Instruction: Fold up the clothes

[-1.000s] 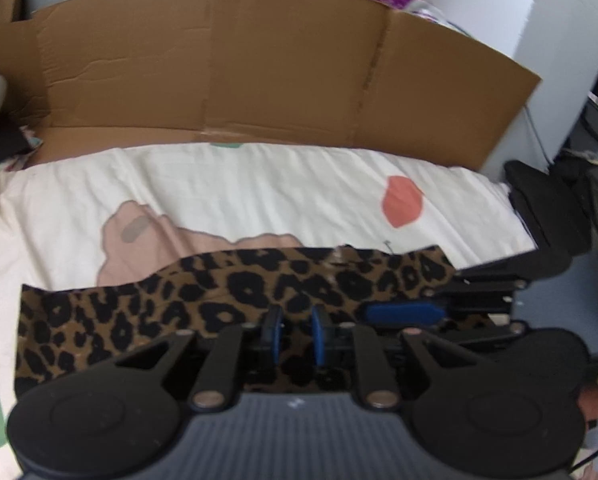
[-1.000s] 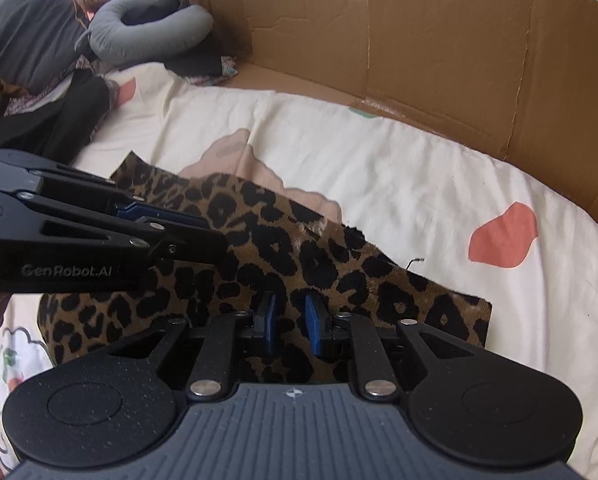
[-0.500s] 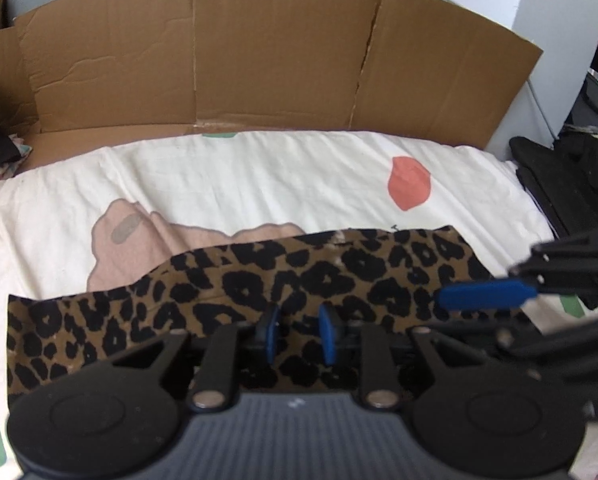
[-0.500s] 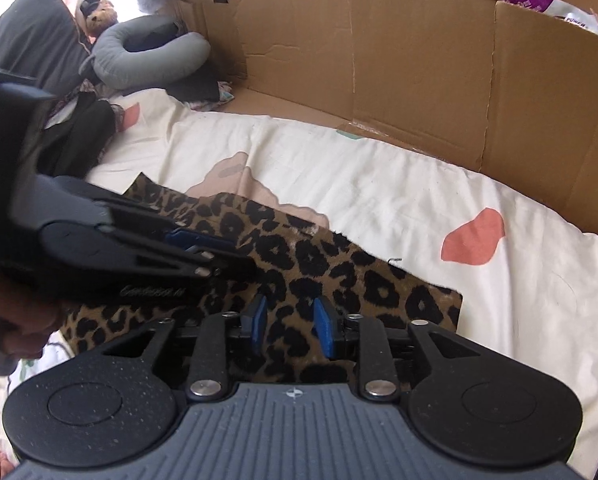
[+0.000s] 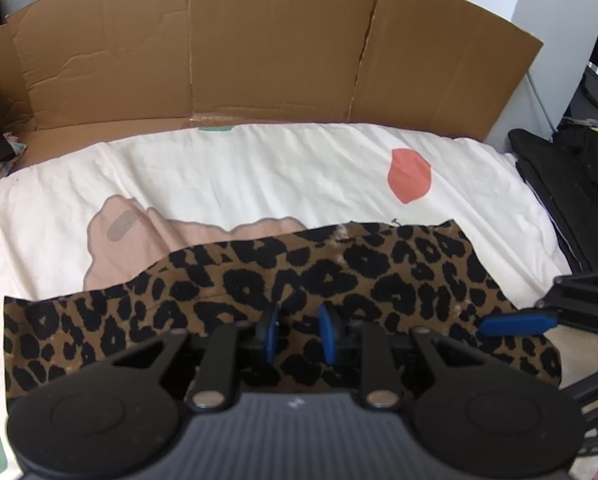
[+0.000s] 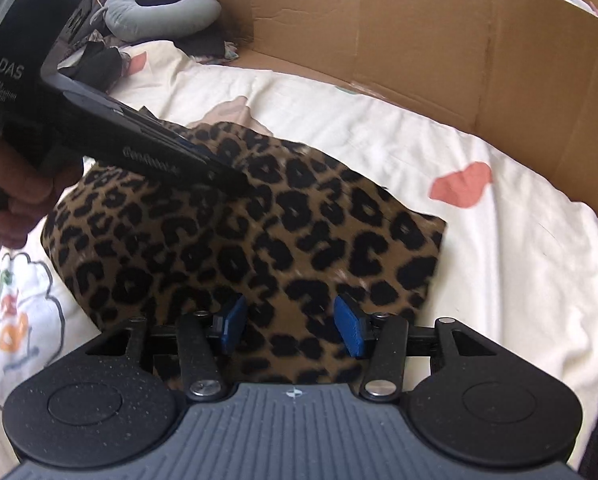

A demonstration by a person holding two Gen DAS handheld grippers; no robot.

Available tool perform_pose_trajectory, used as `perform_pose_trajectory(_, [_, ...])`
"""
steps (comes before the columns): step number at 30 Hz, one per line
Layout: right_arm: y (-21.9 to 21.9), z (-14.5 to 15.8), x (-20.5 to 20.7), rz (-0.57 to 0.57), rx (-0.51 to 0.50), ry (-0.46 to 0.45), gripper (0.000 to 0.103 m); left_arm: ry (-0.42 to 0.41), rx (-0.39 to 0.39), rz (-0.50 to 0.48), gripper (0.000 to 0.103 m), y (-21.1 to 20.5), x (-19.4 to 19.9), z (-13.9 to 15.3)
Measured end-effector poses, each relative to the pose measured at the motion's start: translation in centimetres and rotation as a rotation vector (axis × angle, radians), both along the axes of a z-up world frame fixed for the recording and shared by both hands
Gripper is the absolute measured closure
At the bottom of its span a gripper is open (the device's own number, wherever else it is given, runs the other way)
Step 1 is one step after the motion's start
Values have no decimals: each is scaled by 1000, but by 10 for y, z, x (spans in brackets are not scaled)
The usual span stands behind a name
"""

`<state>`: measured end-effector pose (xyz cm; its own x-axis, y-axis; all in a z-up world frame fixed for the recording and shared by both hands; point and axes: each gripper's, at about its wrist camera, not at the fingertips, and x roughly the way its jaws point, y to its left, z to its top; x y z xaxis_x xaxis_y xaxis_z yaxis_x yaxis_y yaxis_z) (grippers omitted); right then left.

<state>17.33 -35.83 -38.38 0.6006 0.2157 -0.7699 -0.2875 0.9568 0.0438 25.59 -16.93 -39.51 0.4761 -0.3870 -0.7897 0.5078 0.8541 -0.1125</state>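
A leopard-print garment (image 5: 339,276) lies flat as a folded band on the cream bedsheet (image 5: 259,172). My left gripper (image 5: 299,334) hovers over its near edge, blue pads a little apart, cloth lying under them rather than pinched. In the right wrist view the garment (image 6: 259,232) fills the middle. My right gripper (image 6: 289,326) is wide open above its near edge, nothing held. The left gripper (image 6: 231,176) reaches in from the left with its tip over the cloth. The right gripper (image 5: 539,308) shows at the garment's right end.
A brown cardboard wall (image 5: 259,52) stands along the far side of the bed. Dark clothes (image 5: 571,184) are piled off the right edge. A grey neck pillow (image 6: 159,8) lies at the back left. A hand (image 6: 23,192) grips the left tool.
The right gripper's jaws have spread wide and it has drawn away to the garment's right end. The left pads have parted slightly. Both views have pulled back, showing more cloth.
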Motion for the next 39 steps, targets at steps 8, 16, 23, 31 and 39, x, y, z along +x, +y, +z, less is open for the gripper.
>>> perform_pose_trajectory(8, [-18,14,-14,-75,-7,-13,66,-1,-2,3,78,0,0,-1])
perform_pose_trajectory(16, [3,20,-26,-35,57,-18,66,7,-5,0,78,0,1,0])
perform_pose_trajectory(23, [18,1,-34,-15,19,-33,67,9,-2,0,78,0,2,0])
perform_pose_trajectory(31, [0,-3,-43,-53,-10,-35,67,9,1,-3,78,0,2,-1])
perform_pose_trajectory(39, [-20,-5,-53,-113,-8,-20,67,3,7,-3,78,-1,2,-1])
